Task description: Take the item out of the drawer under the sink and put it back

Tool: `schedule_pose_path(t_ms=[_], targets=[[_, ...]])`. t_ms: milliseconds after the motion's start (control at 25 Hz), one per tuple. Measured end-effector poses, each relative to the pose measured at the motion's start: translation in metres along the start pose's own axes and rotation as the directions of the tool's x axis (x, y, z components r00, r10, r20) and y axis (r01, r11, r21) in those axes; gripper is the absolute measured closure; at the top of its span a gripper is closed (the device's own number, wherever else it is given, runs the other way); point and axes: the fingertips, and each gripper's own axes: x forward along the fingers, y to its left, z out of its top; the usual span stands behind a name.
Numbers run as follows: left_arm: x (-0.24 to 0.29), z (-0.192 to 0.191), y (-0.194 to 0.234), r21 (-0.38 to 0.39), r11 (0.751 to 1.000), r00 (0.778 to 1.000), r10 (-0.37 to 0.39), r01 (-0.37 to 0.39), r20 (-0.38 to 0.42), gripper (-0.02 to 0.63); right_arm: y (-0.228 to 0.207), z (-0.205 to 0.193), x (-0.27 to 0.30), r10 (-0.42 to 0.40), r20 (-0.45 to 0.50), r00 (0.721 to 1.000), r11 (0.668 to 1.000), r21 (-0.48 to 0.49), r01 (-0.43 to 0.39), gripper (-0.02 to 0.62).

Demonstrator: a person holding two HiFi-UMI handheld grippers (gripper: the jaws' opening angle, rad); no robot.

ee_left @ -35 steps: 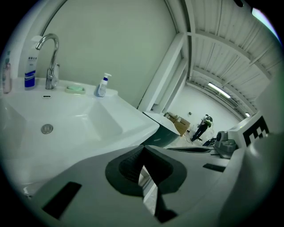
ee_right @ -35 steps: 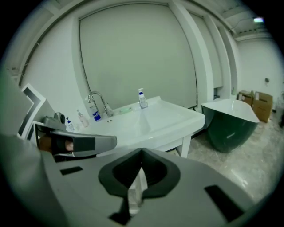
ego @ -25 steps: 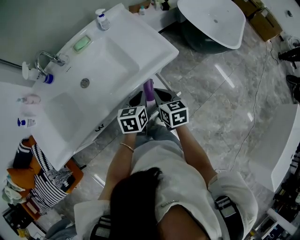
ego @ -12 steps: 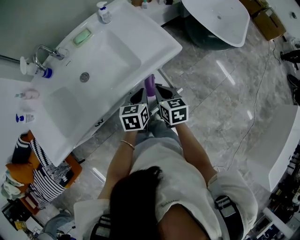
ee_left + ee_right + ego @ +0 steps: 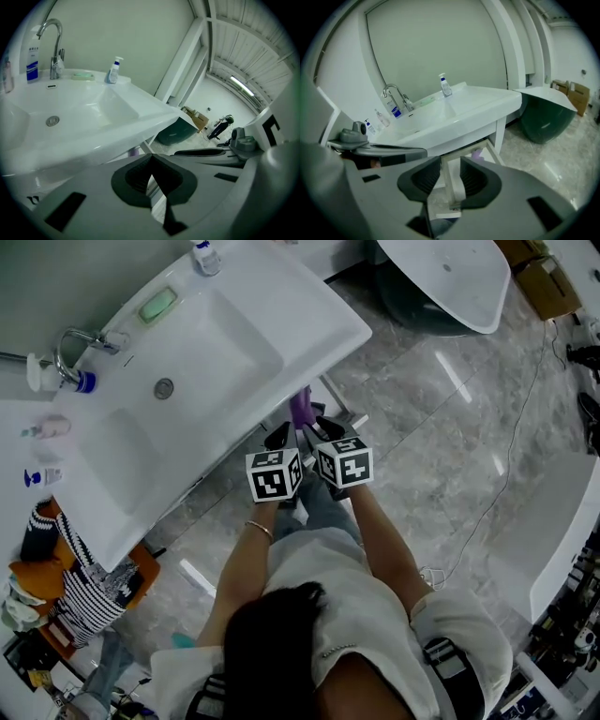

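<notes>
**Both grippers at the drawer under the sink, purple item inside**

At the far left, two small bottles (image 5: 42,454) stand on the counter beside the white sink (image 5: 281,310). A faucet (image 5: 77,345), a green soap bar (image 5: 157,304) and a pump bottle (image 5: 204,257) sit along the sink's back edge.

Below the sink's front edge, the left gripper (image 5: 277,436) points forward and down. Its jaws are pressed together at the tips with nothing between them.

Just right of it lies the purple item (image 5: 300,409). It rests in the pulled-out drawer (image 5: 494,146) under the sink, partly hidden by the sink's edge and touched by neither gripper.

The right gripper (image 5: 327,430) is held close beside the left one, pointing the same way. Its jaws have just been opening and now stand apart. A white bar of the drawer's frame shows in the gap. From this view it is unclear whether the bar lies between the pads or just beyond them, but the pads do not press on it.

Farther right, a freestanding bathtub (image 5: 441,277) stands on the grey marble floor (image 5: 422,465).
</notes>
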Motion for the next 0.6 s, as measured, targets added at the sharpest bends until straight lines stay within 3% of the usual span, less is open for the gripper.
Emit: schedule_pose_path(t_ms=[320,600], targets=[[0.022,-0.022,0.022,-0.036,0.998,0.997,0.048,-0.05,-0.062,0.603,-0.011,-0.006,0.027,0.058,-0.034,0.998,0.997,0.048,-0.056,0.408],[0.055,-0.031,0.036,-0.049,0.996,0.993,0.072,-0.077,-0.088,0.603,-0.03,-0.013,0.062,0.05,-0.075,0.996,0.997,0.055,-0.046,0.345]])
